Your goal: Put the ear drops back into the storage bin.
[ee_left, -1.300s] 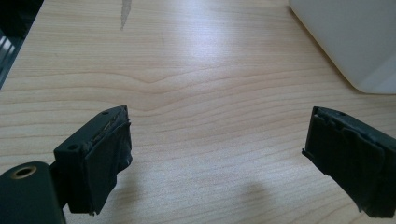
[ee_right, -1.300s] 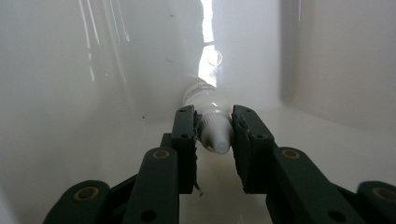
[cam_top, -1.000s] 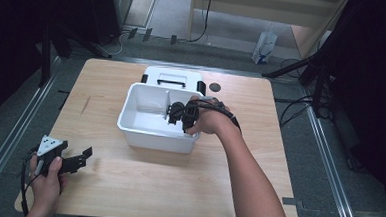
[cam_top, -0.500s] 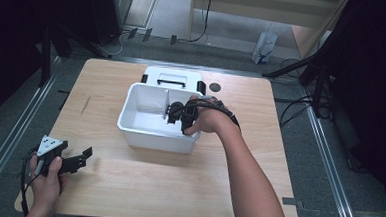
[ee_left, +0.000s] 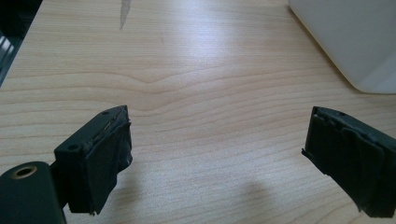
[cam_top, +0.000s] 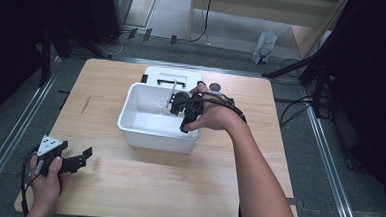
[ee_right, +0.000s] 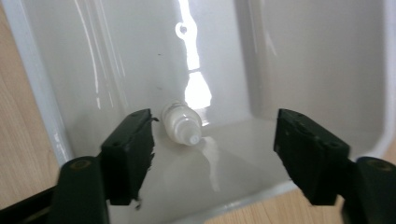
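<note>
A white plastic bin stands at the middle of the wooden table. My right gripper reaches down into the bin from its right side, held in a person's hand. In the right gripper view its jaws stand wide open over the bin's floor. A small white dropper bottle lies on its side there, close to the left jaw and touching neither. My left gripper rests low over the table's front left corner. Its jaws are open with bare wood between them.
A white lid with a handle lies on the table just behind the bin, and a small dark round object sits to its right. The bin's corner lies ahead of the left gripper. Metal rails run along both sides of the table.
The right hand has edged very slightly left over the bin. The left gripper has stayed where it was.
</note>
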`<state>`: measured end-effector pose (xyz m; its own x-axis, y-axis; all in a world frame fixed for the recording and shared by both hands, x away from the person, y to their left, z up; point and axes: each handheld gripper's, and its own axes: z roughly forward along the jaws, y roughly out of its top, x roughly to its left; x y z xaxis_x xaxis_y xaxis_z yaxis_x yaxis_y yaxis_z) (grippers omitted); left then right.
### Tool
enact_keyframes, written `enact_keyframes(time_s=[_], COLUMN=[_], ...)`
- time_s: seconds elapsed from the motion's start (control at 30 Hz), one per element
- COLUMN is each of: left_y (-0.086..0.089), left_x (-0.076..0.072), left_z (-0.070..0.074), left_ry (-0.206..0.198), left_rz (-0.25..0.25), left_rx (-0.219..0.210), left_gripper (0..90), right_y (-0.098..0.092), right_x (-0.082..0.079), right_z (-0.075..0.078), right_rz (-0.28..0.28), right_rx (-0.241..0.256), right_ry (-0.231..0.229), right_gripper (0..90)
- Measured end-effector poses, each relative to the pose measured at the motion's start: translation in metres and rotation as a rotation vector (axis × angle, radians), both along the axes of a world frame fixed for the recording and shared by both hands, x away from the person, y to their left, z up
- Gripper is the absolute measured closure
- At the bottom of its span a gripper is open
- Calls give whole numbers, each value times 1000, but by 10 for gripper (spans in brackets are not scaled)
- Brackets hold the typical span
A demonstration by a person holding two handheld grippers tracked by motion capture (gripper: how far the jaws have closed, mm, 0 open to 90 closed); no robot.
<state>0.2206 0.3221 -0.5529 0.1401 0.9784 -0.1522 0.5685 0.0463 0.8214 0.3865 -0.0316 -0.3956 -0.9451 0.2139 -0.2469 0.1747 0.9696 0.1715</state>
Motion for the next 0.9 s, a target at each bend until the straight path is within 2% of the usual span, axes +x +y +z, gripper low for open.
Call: enact_keyframes(time_s=[0.1,0.13,0.27,0.3,0.5,0.63,0.9], left_y=[0,0,0,0,0,0,0], left_x=[0,0,0,0,0,0,0], left_z=[0,0,0,0,0,0,0], left_ry=[0,0,0,0,2,1,0], left_rz=[0,0,-1,-1,0,0,1], left_rx=[0,0,-1,-1,0,-1,-3], left_gripper=[82,82,82,82,82,82,82], right_y=[-2,-6,-11,-15,-27,-31,-52], right_x=[-2,-6,-9,-12,-17,-19,-26], right_z=[5,10,16,19,27,28,28], right_rz=[-11,-26,-42,-65,-87,-99,-137], right_rx=[10,25,44,54,83,84,85], right_ry=[-25,-57,-80,-92,-99,-97,-97], right_gripper=[207,160,126,110,34,23,0])
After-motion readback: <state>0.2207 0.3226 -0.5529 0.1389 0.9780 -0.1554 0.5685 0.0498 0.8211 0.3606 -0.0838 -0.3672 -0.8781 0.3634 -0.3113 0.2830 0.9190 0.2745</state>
